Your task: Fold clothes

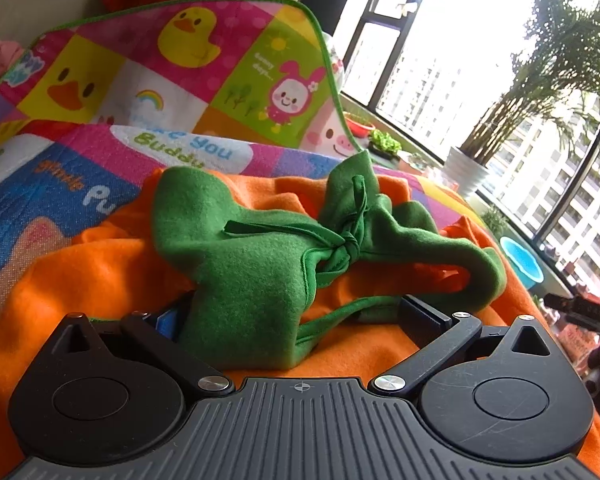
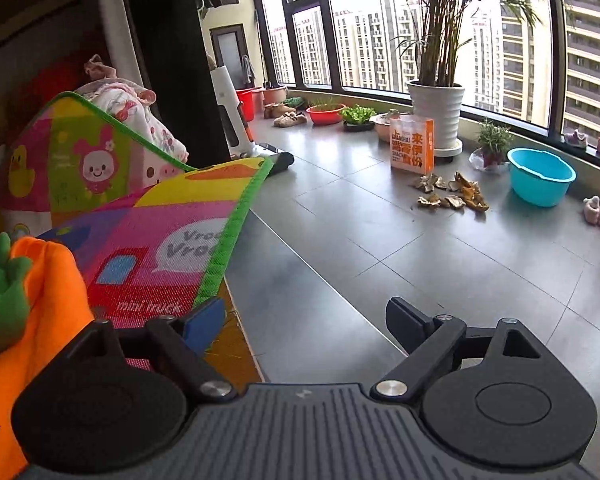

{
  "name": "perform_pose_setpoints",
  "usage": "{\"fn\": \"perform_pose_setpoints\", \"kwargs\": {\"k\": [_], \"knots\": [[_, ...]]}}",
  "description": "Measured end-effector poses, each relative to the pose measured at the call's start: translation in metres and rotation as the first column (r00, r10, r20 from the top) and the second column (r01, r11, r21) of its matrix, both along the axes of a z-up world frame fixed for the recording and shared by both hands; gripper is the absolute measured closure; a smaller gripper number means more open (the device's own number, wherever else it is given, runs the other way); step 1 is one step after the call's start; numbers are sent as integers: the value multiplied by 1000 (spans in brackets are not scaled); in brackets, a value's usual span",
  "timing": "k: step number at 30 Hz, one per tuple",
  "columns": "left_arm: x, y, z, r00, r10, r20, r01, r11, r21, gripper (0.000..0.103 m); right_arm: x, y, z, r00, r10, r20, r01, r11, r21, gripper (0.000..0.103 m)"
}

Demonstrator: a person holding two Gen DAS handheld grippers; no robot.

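Over orange garment (image 1: 100, 276), left gripper (image 1: 296, 316) spread wide

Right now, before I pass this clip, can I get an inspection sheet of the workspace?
Surface: colourful play mat with cartoon prints, its far part raised; the edge ends at grey floor tiles.
Job's things: orange garment with a green collar tied in a bow, unfolded and rumpled.
Clutter: pink clothes behind the mat.
Grippers: left gripper open, the green collar between its fingers; right gripper open, empty, past the mat edge.
Cables: nothing seen.
Surroundings: potted palm, blue basin, orange bag, windows.
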State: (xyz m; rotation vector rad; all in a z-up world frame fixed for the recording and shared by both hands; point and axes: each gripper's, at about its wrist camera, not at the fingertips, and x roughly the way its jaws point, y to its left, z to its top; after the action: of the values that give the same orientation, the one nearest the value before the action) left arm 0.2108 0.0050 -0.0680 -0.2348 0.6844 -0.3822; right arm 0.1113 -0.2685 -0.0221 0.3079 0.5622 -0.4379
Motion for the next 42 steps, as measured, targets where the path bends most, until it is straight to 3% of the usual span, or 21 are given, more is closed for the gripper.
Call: {"fn": "perform_pose_setpoints", "kwargs": {"k": [2, 6, 11, 14, 16, 17, 18, 20, 22, 25, 29, 32, 34, 37, 40, 42], "knots": [[0, 3, 0, 1000, 1, -2, -1, 1000, -12, 0, -17, 0, 3, 996, -66, 52, 65, 998, 13, 14], [0, 9, 0, 1000, 2, -5, -3, 999, -36, 0, -32, 2, 4, 984, -163, 67, 161, 986, 32, 14], [-1, 17, 0, 1000, 4, -10, -5, 998, -66, 0, -32, 23, 3, 999, 12, 33, -12, 1000, -15, 14], [0, 17, 1, 1000, 3, -14, -4, 999, -53, 0, -28, 31, 24, 998, 57, 4, -56, 989, -139, 14], [1, 7, 3, 1000, -2, -20, 2, 1000, 10, 0, -32, 44, 60, 985, 149, 88, -114, 942, -316, 14], [2, 3, 4, 1000, -4, -23, 5, 999, 42, 0, -33, 48, 78, 973, 182, 144, -120, 927, -356, 10], [3, -2, 5, 1000, -6, -25, 7, 997, 73, 0, -30, 49, 94, 959, 214, 186, -143, 932, -334, 7], [4, -11, 7, 999, -9, -31, 14, 991, 136, 0, -14, 51, 117, 927, 292, 234, -251, 949, -192, 5], [6, -15, 6, 999, -18, -27, 22, 986, 164, 0, 12, 63, 124, 892, 387, 232, -381, 922, -72, 5], [10, -15, 5, 999, -31, -20, 34, 985, 167, 0, 60, 97, 108, 848, 498, 182, -509, 861, 16, 11], [22, -14, 3, 999, -50, -7, 51, 987, 150, 0, 121, 137, 53, 807, 587, 66, -590, 807, 31, 23], [37, -17, 3, 998, -58, 3, 57, 990, 128, 0, 145, 142, 8, 821, 570, -29, -568, 821, 46, 26], [47, -21, 3, 997, -72, 4, 71, 990, 122, 0, 143, 128, -1, 829, 558, -30, -553, 827, 102, 26], [49, -20, 8, 995, -88, -35, 92, 988, 124, 0, 141, 119, 21, 830, 557, -37, -552, 828, 96, 34], [30, -6, 28, 990, -119, -69, 121, 992, 26, 0, 138, 104, 52, 828, 559, 34, -557, 815, 158, 42], [19, 2, 42, 993, -116, -39, 116, 993, 4, 0, 148, 99, 63, 826, 561, 61, -559, 800, 218, 47]]}}
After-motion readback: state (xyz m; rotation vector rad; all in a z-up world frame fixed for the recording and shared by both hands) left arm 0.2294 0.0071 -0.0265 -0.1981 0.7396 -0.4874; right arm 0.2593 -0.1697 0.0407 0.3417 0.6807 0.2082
